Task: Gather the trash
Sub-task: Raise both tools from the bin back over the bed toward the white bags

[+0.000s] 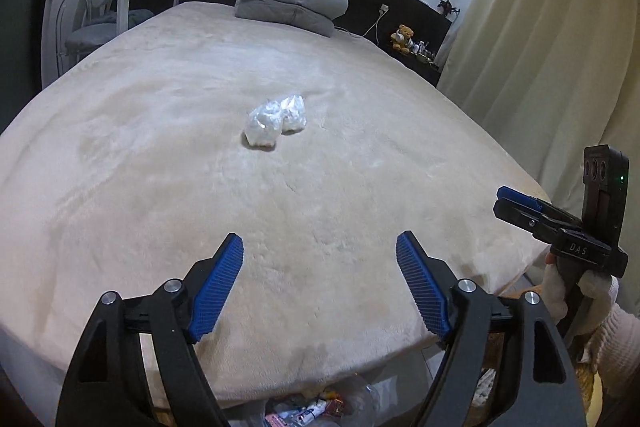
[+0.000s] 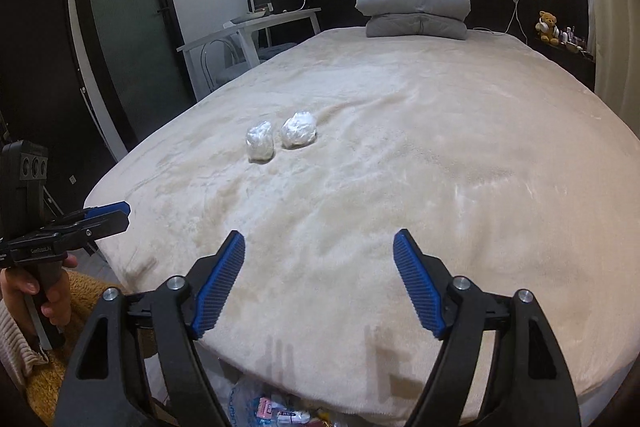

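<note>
Two crumpled plastic wads (image 2: 280, 139) on the bed (image 2: 440, 167) — well ahead. Left gripper (image 1: 320, 255) and right gripper (image 2: 319, 253): fingers apart, empty. Best reach low — pinch one wad squarely.

Cream bed (image 2: 400, 187): two wads (image 2: 260, 141), folded blanket (image 2: 416, 11).

The left claw (image 1: 320, 247) is spread wide with nothing between its blue pads (image 1: 218, 283). The right claw (image 2: 320, 247) gapes the same, empty. Each is gripped by the handle: left hand (image 2: 38, 291) bare, right hand (image 1: 576, 291) white-gloved.
</note>
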A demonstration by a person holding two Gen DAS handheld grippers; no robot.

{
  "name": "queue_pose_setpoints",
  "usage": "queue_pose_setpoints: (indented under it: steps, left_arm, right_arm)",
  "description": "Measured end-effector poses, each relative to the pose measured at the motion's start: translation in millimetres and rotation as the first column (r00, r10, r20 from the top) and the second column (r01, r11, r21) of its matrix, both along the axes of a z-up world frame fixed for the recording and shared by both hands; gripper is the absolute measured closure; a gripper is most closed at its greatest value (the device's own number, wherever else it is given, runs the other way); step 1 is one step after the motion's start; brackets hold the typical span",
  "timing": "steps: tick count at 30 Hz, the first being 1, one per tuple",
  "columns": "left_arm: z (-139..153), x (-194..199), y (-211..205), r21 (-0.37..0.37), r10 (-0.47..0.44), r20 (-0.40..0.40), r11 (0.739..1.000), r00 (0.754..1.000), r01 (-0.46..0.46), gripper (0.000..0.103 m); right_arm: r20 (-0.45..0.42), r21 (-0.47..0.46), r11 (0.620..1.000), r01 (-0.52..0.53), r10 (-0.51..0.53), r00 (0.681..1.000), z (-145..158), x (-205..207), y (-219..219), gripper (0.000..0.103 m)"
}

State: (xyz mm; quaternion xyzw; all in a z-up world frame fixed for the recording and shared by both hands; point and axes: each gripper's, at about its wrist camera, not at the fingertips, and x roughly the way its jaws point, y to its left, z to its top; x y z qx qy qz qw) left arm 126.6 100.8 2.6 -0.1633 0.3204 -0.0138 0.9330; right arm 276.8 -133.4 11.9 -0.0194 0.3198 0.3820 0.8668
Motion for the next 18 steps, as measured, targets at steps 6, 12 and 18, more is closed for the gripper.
queue_pose_setpoints:
  steps: [6, 12, 18]
  left_arm:
    - [-2, 44, 22, 0.014, 0.017, -0.015, 1.000, 1.000, -0.017, 0.007]
    - [-6, 91, 34, 0.084, 0.006, -0.007, 0.996, 1.000, -0.005, 0.007]
    - [-22, 136, 41, 0.134, -0.001, -0.027, 0.991, 1.000, 0.004, 0.007]
  right_arm:
    - [0.045, 0.028, 1.000, 0.008, -0.009, 0.999, 7, 19, 10, 0.005]
    - [0.170, 0.072, 0.997, 0.030, -0.042, 0.985, 24, 27, 14, 0.005]
    - [0.180, 0.029, 0.999, 0.032, -0.037, 0.983, 24, 46, 34, 0.005]
